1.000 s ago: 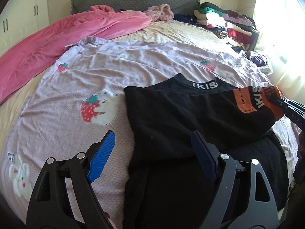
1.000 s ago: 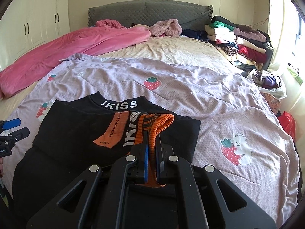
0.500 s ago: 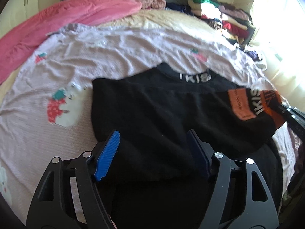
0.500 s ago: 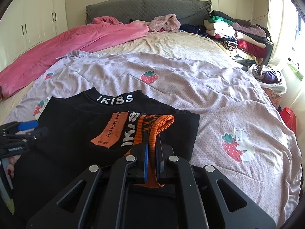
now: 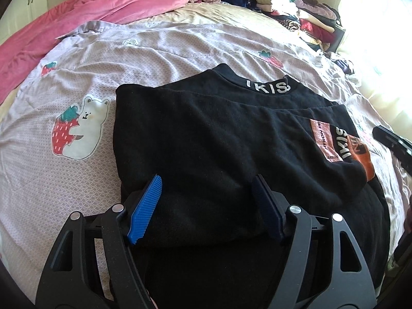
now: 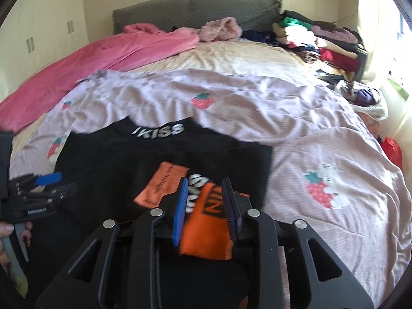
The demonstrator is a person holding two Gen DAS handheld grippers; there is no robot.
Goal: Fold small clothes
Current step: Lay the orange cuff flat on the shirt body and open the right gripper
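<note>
A black top with a white "IKISS" collar and an orange cuff lies on the lilac strawberry quilt, one sleeve folded across its body. It also shows in the right wrist view. My left gripper is open, its blue pads either side of the folded sleeve's near edge. My right gripper is open, its pads either side of the orange cuff, which lies flat on the top. The left gripper shows at the left edge of the right wrist view.
The lilac quilt covers the near half of the bed. A pink blanket lies at the far left. A stack of folded clothes sits at the far right by the window. A grey headboard stands behind.
My right gripper has opened and let go of the orange cuff, which now lies flat on the top. My left gripper has moved forward over the folded sleeve's near edge.
</note>
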